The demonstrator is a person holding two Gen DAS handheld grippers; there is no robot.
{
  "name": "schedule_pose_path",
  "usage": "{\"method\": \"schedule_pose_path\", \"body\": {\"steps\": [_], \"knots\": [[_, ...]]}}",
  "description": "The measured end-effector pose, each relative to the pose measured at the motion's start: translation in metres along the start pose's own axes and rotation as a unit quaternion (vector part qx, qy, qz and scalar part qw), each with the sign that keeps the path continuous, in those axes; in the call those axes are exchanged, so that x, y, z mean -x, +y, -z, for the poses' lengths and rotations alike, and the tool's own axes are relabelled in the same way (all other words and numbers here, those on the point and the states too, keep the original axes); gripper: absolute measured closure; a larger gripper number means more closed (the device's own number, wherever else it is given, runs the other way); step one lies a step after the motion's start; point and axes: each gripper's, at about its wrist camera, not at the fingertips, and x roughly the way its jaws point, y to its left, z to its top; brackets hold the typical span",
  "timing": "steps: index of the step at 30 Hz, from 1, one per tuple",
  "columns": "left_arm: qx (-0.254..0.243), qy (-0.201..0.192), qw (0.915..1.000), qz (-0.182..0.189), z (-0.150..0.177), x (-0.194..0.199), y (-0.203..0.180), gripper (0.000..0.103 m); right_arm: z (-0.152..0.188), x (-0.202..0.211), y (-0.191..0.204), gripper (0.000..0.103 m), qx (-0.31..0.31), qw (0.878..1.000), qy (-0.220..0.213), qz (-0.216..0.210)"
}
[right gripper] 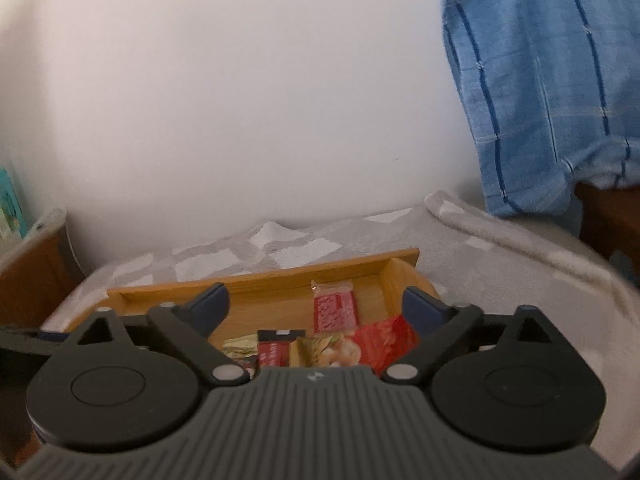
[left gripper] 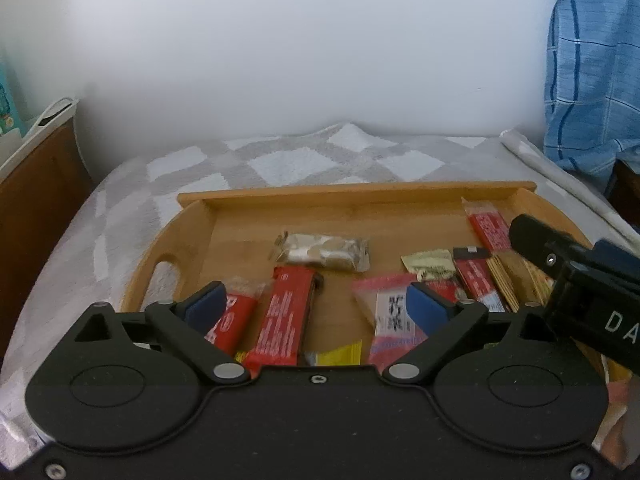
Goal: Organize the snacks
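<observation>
Low in the left wrist view, the left gripper (left gripper: 316, 300) gapes wide and empty over the wooden tray (left gripper: 192, 248). Between its fingers lie a red bar (left gripper: 284, 320) at lower centre and a pink packet (left gripper: 388, 316) to its right: light, crinkly, slippery film, best pinched across the narrow middle. The right gripper (right gripper: 316, 304) likewise stands spread, holding nothing, above a red pouch (right gripper: 380, 340).

Snack packets (left gripper: 284, 316) in tray (left gripper: 192, 236) on blanket (left gripper: 120, 200)

Bare tray floor (left gripper: 240, 236) lies open at back left; snack packets (left gripper: 476, 276) crowd the right.
</observation>
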Motion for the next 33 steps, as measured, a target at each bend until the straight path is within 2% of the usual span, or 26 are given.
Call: {"method": "schedule_pose_path", "body": {"steps": [3, 9, 25, 33], "knots": [[-0.014, -0.003, 0.9999, -0.009, 0.009, 0.01, -0.001, 0.006, 0.011, 0.009, 0.0, 0.0, -0.031, 0.999, 0.005, -0.008], [0.004, -0.002, 1.0, 0.008, 0.028, 0.035, 0.007, 0.005, 0.013, 0.034, 0.006, 0.0, 0.027, 1.0, -0.009, 0.004], [0.005, -0.016, 0.9998, 0.007, 0.077, 0.102, 0.02, 0.004, 0.039, 0.118, -0.018, 0.0, 0.023, 1.0, -0.005, 0.004], [0.012, -0.018, 0.9997, 0.008, 0.103, 0.127, 0.023, 0.004, 0.052, 0.15, -0.015, 0.0, 0.036, 0.999, -0.006, -0.023]]}}
